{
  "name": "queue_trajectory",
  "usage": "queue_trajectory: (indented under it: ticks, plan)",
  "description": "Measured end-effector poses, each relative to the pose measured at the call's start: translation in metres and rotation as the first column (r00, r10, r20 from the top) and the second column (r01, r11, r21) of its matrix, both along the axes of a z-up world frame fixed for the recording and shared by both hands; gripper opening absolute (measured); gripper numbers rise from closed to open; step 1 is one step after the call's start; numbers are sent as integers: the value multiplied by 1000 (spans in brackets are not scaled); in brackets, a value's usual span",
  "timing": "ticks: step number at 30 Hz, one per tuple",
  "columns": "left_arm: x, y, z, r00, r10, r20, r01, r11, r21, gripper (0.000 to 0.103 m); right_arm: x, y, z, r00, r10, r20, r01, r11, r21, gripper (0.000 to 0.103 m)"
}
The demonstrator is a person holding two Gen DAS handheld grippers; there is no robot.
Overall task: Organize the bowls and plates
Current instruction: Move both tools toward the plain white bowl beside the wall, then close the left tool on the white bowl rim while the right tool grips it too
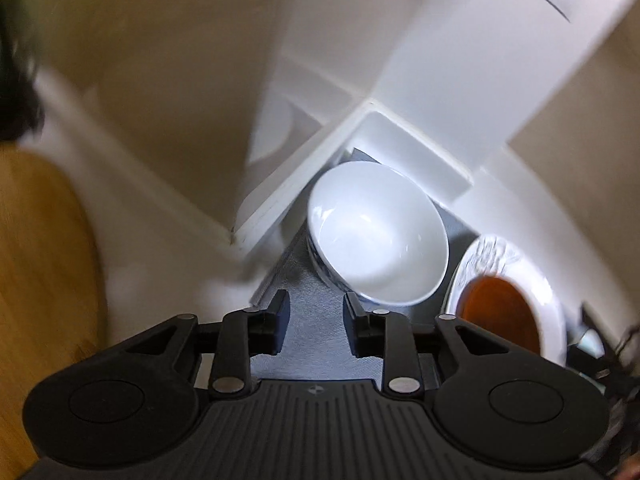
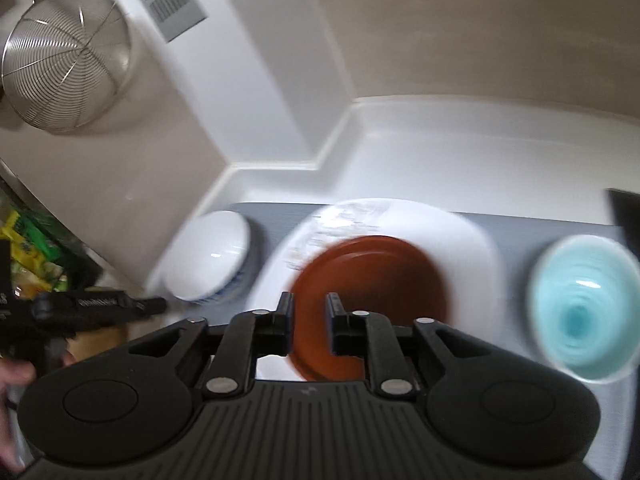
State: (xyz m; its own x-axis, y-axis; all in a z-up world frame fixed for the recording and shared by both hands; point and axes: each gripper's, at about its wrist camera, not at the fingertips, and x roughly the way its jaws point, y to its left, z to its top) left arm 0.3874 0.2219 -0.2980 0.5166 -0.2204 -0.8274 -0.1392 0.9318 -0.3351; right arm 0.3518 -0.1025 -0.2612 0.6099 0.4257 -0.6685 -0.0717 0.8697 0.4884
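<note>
White bench in a kitchen corner, beige walls behind, grey mat laid across it. Wire strainer hanging on the wall at upper left of the right wrist view. Much of both views smeared by motion blur.

On the mat, from left to right in the right wrist view: white bowl with a blue pattern outside, tilted on what looks like another dish beneath; white plate carrying a brown plate on top; pale blue bowl, apart from the plates.

Left gripper empty, fingers parted to a medium gap, hovering over bare mat just short of the white bowl. Brown plate and white plate at its right.

Right gripper empty, narrower gap, fingers framing the near side of the brown plate; contact impossible to judge through the blur.

Likely handling: glazed ceramic, rigid, fairly heavy, slick, breakable if dropped or knocked together. Best held by pinching a rim, one finger inside and one outside; for the plates, at the near edge with a slight lift first.
</note>
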Motion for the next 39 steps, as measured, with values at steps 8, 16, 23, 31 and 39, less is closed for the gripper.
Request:
queue_trajectory:
  ticks: [8,16,23,31,39]
  plan:
    - [7,28,-3,997,79,-8,-79,962,-260,46,47,42,-11,996,28,-83,-18,992,121,30]
    - [12,33,-19,990,135,-39,-140,964,-226,26,73,72,-17,991,79,-110,-67,992,108,30]
    - [18,30,-26,990,135,-49,-143,962,-233,17,92,90,-30,981,98,-168,-86,994,73,33]
    - [23,18,-21,995,92,-30,-96,982,-164,16,106,96,-38,973,109,-206,-112,994,-6,15]
    - [19,-4,-9,999,9,-53,-10,1000,-24,16,98,93,-39,955,164,-248,-164,986,19,14]
